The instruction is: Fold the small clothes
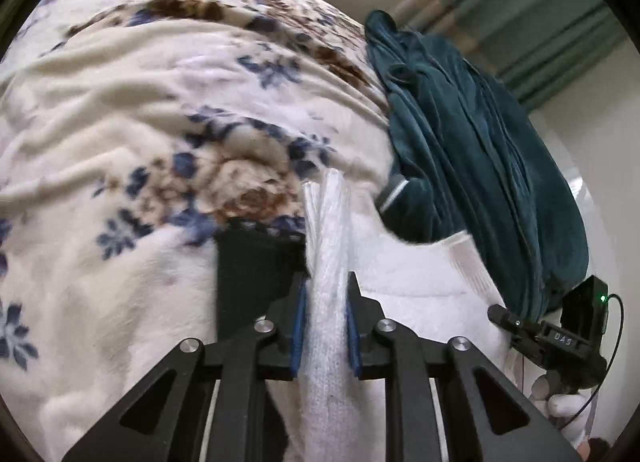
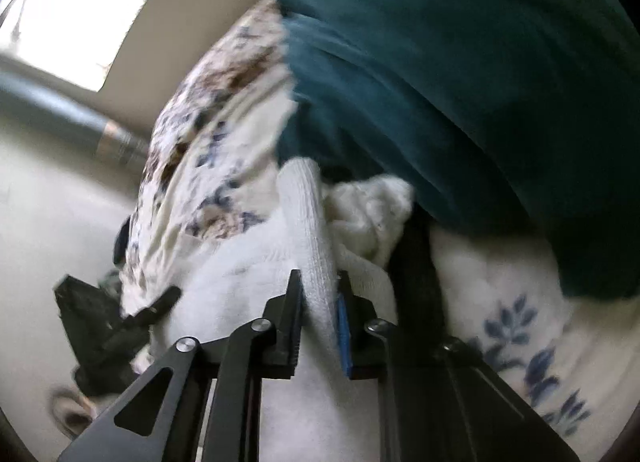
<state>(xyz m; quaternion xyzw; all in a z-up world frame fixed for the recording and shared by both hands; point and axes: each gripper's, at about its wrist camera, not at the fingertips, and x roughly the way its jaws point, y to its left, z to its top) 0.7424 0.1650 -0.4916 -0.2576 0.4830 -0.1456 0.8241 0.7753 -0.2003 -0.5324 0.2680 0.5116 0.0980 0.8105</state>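
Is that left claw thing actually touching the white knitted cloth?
Touching. The left wrist view shows the left gripper with both blue pads pressed against the white knitted cloth.

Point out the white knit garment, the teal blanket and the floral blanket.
white knit garment point(image 1: 326, 222), left wrist view, on the ribbed edge above the gripper.
teal blanket point(image 1: 460, 150), left wrist view, on its folded middle.
floral blanket point(image 1: 160, 102), left wrist view, on a cream patch.

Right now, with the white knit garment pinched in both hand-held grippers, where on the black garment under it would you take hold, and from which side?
Grip the black garment at its scalloped far edge, coming in from the floral blanket side. That edge lies bare on the blanket; the white knit garment covers its other side. Both the left hand-held gripper and the right hand-held gripper are occupied, so one must release first.
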